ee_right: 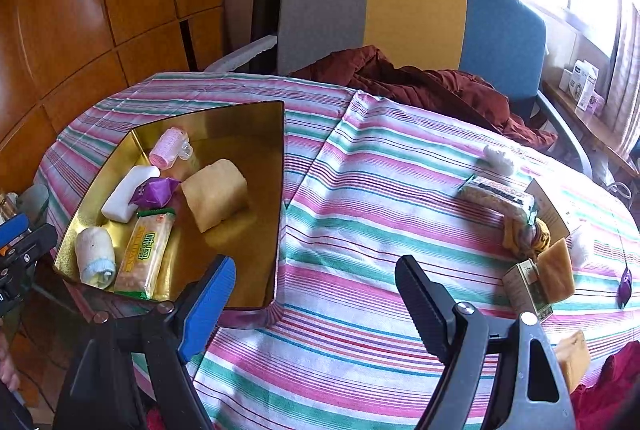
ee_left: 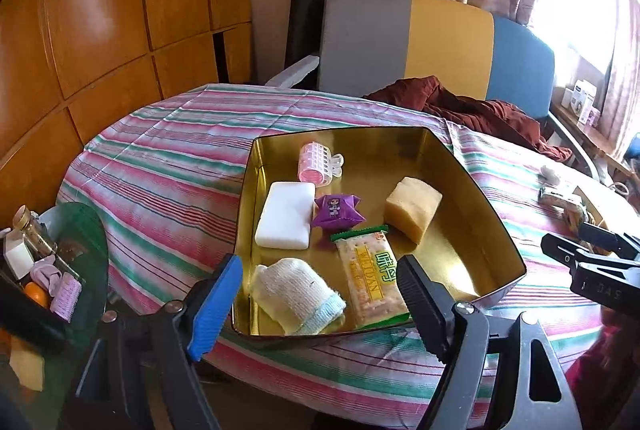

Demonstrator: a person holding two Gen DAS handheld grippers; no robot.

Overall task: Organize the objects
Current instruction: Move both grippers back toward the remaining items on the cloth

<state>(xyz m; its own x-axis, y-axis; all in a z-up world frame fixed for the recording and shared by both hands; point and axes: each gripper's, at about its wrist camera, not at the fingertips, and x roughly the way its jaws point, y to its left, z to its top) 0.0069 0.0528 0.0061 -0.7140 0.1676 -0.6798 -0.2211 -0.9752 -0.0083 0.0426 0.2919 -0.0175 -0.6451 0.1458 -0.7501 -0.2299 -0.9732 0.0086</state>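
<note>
A gold tin tray (ee_left: 472,189) sits on the striped tablecloth (ee_left: 168,157). In it lie a pink hair roller (ee_left: 316,161), a white block (ee_left: 286,216), a purple candy (ee_left: 338,211), a yellow sponge (ee_left: 414,207), a cracker packet (ee_left: 372,282) and a rolled sock (ee_left: 296,294). My left gripper (ee_left: 319,262) hangs open over the tray's near edge, holding nothing. My right gripper (ee_right: 314,262) is open above bare cloth, right of the tray (ee_right: 256,133). On the cloth's right side lie a snack packet (ee_right: 496,199), a cotton ball (ee_right: 498,157), a small box (ee_right: 528,286), a sponge piece (ee_right: 556,270) and a purple candy (ee_right: 625,286).
A chair (ee_right: 416,17) with a grey, yellow and blue back stands behind the table, a dark red garment (ee_right: 420,85) draped over it. A low glass side table (ee_left: 80,230) at the left holds a bottle and small items. Wooden panels (ee_left: 100,9) line the left wall.
</note>
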